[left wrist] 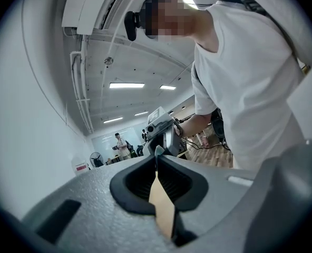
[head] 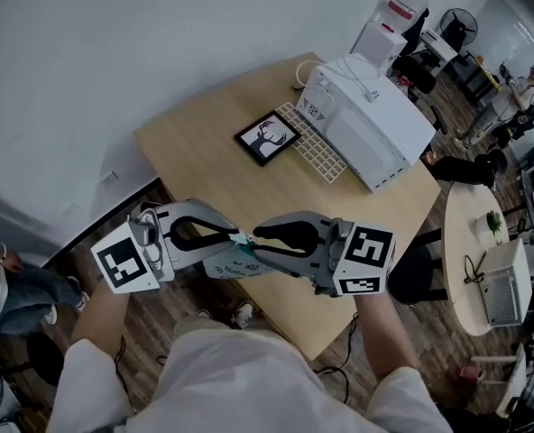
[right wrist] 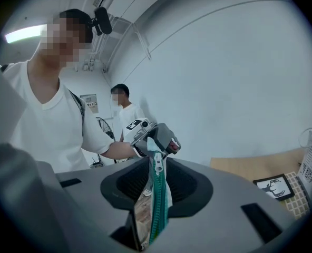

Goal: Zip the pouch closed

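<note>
Teal-zippered soft fabric, the pouch [head: 234,262] hangs in the air at lower centre of the head view, over the near edge of the bench [head: 204,152], strung between the two tools. Left tool [head: 237,237] is pressed together on one thin end of it, while the right tool [head: 262,239] has its jaws slightly spread with the zipper [right wrist: 157,204] edge between them, apparently unclamped, and the slider [right wrist: 157,164] sits far off by the left tool. Light and limp, the pouch would likely buckle unless kept taut, so the better holds are the end seam and the small pull tab.
</note>
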Available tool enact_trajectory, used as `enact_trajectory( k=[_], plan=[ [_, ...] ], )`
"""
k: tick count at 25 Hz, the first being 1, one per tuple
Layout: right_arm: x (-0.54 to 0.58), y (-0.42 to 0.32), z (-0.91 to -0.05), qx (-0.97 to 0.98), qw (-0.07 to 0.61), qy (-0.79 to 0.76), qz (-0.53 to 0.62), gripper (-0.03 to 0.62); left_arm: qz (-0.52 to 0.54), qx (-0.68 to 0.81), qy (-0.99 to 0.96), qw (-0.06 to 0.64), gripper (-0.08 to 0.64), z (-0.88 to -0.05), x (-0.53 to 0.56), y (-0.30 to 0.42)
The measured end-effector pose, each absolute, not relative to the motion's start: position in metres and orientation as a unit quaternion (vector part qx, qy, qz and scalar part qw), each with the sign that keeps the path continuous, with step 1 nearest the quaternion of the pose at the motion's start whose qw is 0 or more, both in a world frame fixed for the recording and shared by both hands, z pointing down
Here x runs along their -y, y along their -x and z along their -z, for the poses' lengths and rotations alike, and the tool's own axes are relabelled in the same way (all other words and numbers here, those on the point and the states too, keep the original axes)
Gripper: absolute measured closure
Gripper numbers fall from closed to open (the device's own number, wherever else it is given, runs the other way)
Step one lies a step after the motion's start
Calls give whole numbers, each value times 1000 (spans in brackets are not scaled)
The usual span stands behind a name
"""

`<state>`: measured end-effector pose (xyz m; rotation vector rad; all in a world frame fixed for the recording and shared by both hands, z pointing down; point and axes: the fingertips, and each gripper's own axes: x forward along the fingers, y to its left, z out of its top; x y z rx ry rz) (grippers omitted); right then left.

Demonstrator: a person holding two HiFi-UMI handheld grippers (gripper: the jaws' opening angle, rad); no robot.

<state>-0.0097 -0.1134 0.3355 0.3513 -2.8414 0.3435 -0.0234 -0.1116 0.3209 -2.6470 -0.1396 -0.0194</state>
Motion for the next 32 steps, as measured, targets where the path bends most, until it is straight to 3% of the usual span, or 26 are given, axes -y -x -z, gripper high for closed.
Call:
enact_trajectory(
  k=[32],
  plan=[
    [109, -3, -350, 975, 139, -108, -137, 557, 32, 61, 967, 245, 537, -335, 109, 17]
  ],
)
